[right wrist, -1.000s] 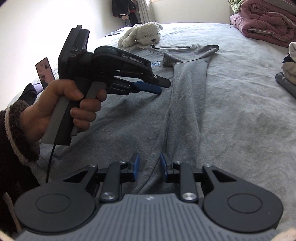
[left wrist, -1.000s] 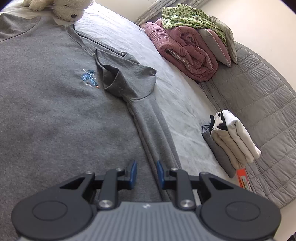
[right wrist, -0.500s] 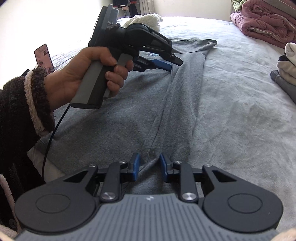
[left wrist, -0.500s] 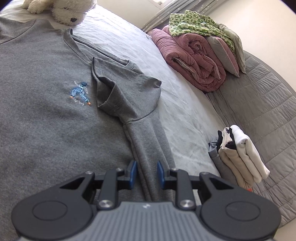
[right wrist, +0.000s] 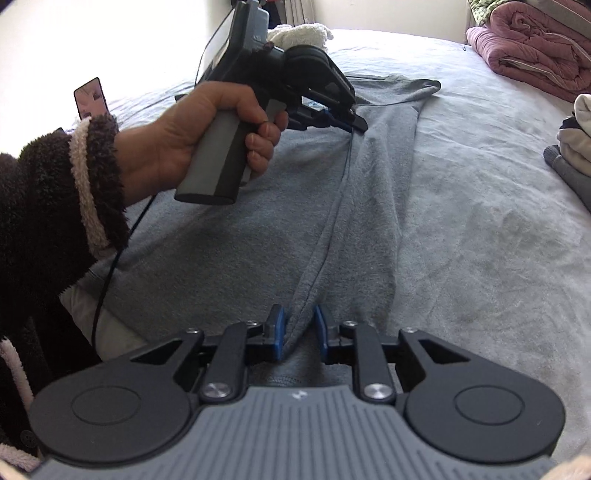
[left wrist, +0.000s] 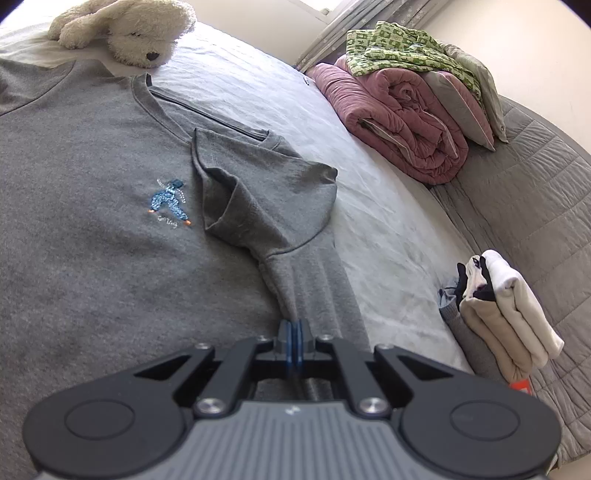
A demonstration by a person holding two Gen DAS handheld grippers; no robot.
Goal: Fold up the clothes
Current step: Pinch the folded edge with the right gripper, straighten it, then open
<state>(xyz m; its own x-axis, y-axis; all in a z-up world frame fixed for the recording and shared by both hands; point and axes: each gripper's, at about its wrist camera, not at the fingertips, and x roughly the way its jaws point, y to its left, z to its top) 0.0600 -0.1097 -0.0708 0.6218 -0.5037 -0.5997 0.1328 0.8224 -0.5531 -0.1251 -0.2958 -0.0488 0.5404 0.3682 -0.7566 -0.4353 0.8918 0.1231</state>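
Daylight falls across a grey bed (left wrist: 258, 99) on which a grey T-shirt (left wrist: 85, 240) lies spread, collar toward the far edge beside a plush dog (left wrist: 125, 26). One side is doubled inward, its sleeve lying on the chest. The left gripper (left wrist: 294, 338) is fully closed, pinching that fold's ridge midway. The right gripper (right wrist: 298, 332) stands partly apart with the ridge near the hem between its pads (right wrist: 277, 332), probably so both can carry the fold straight.
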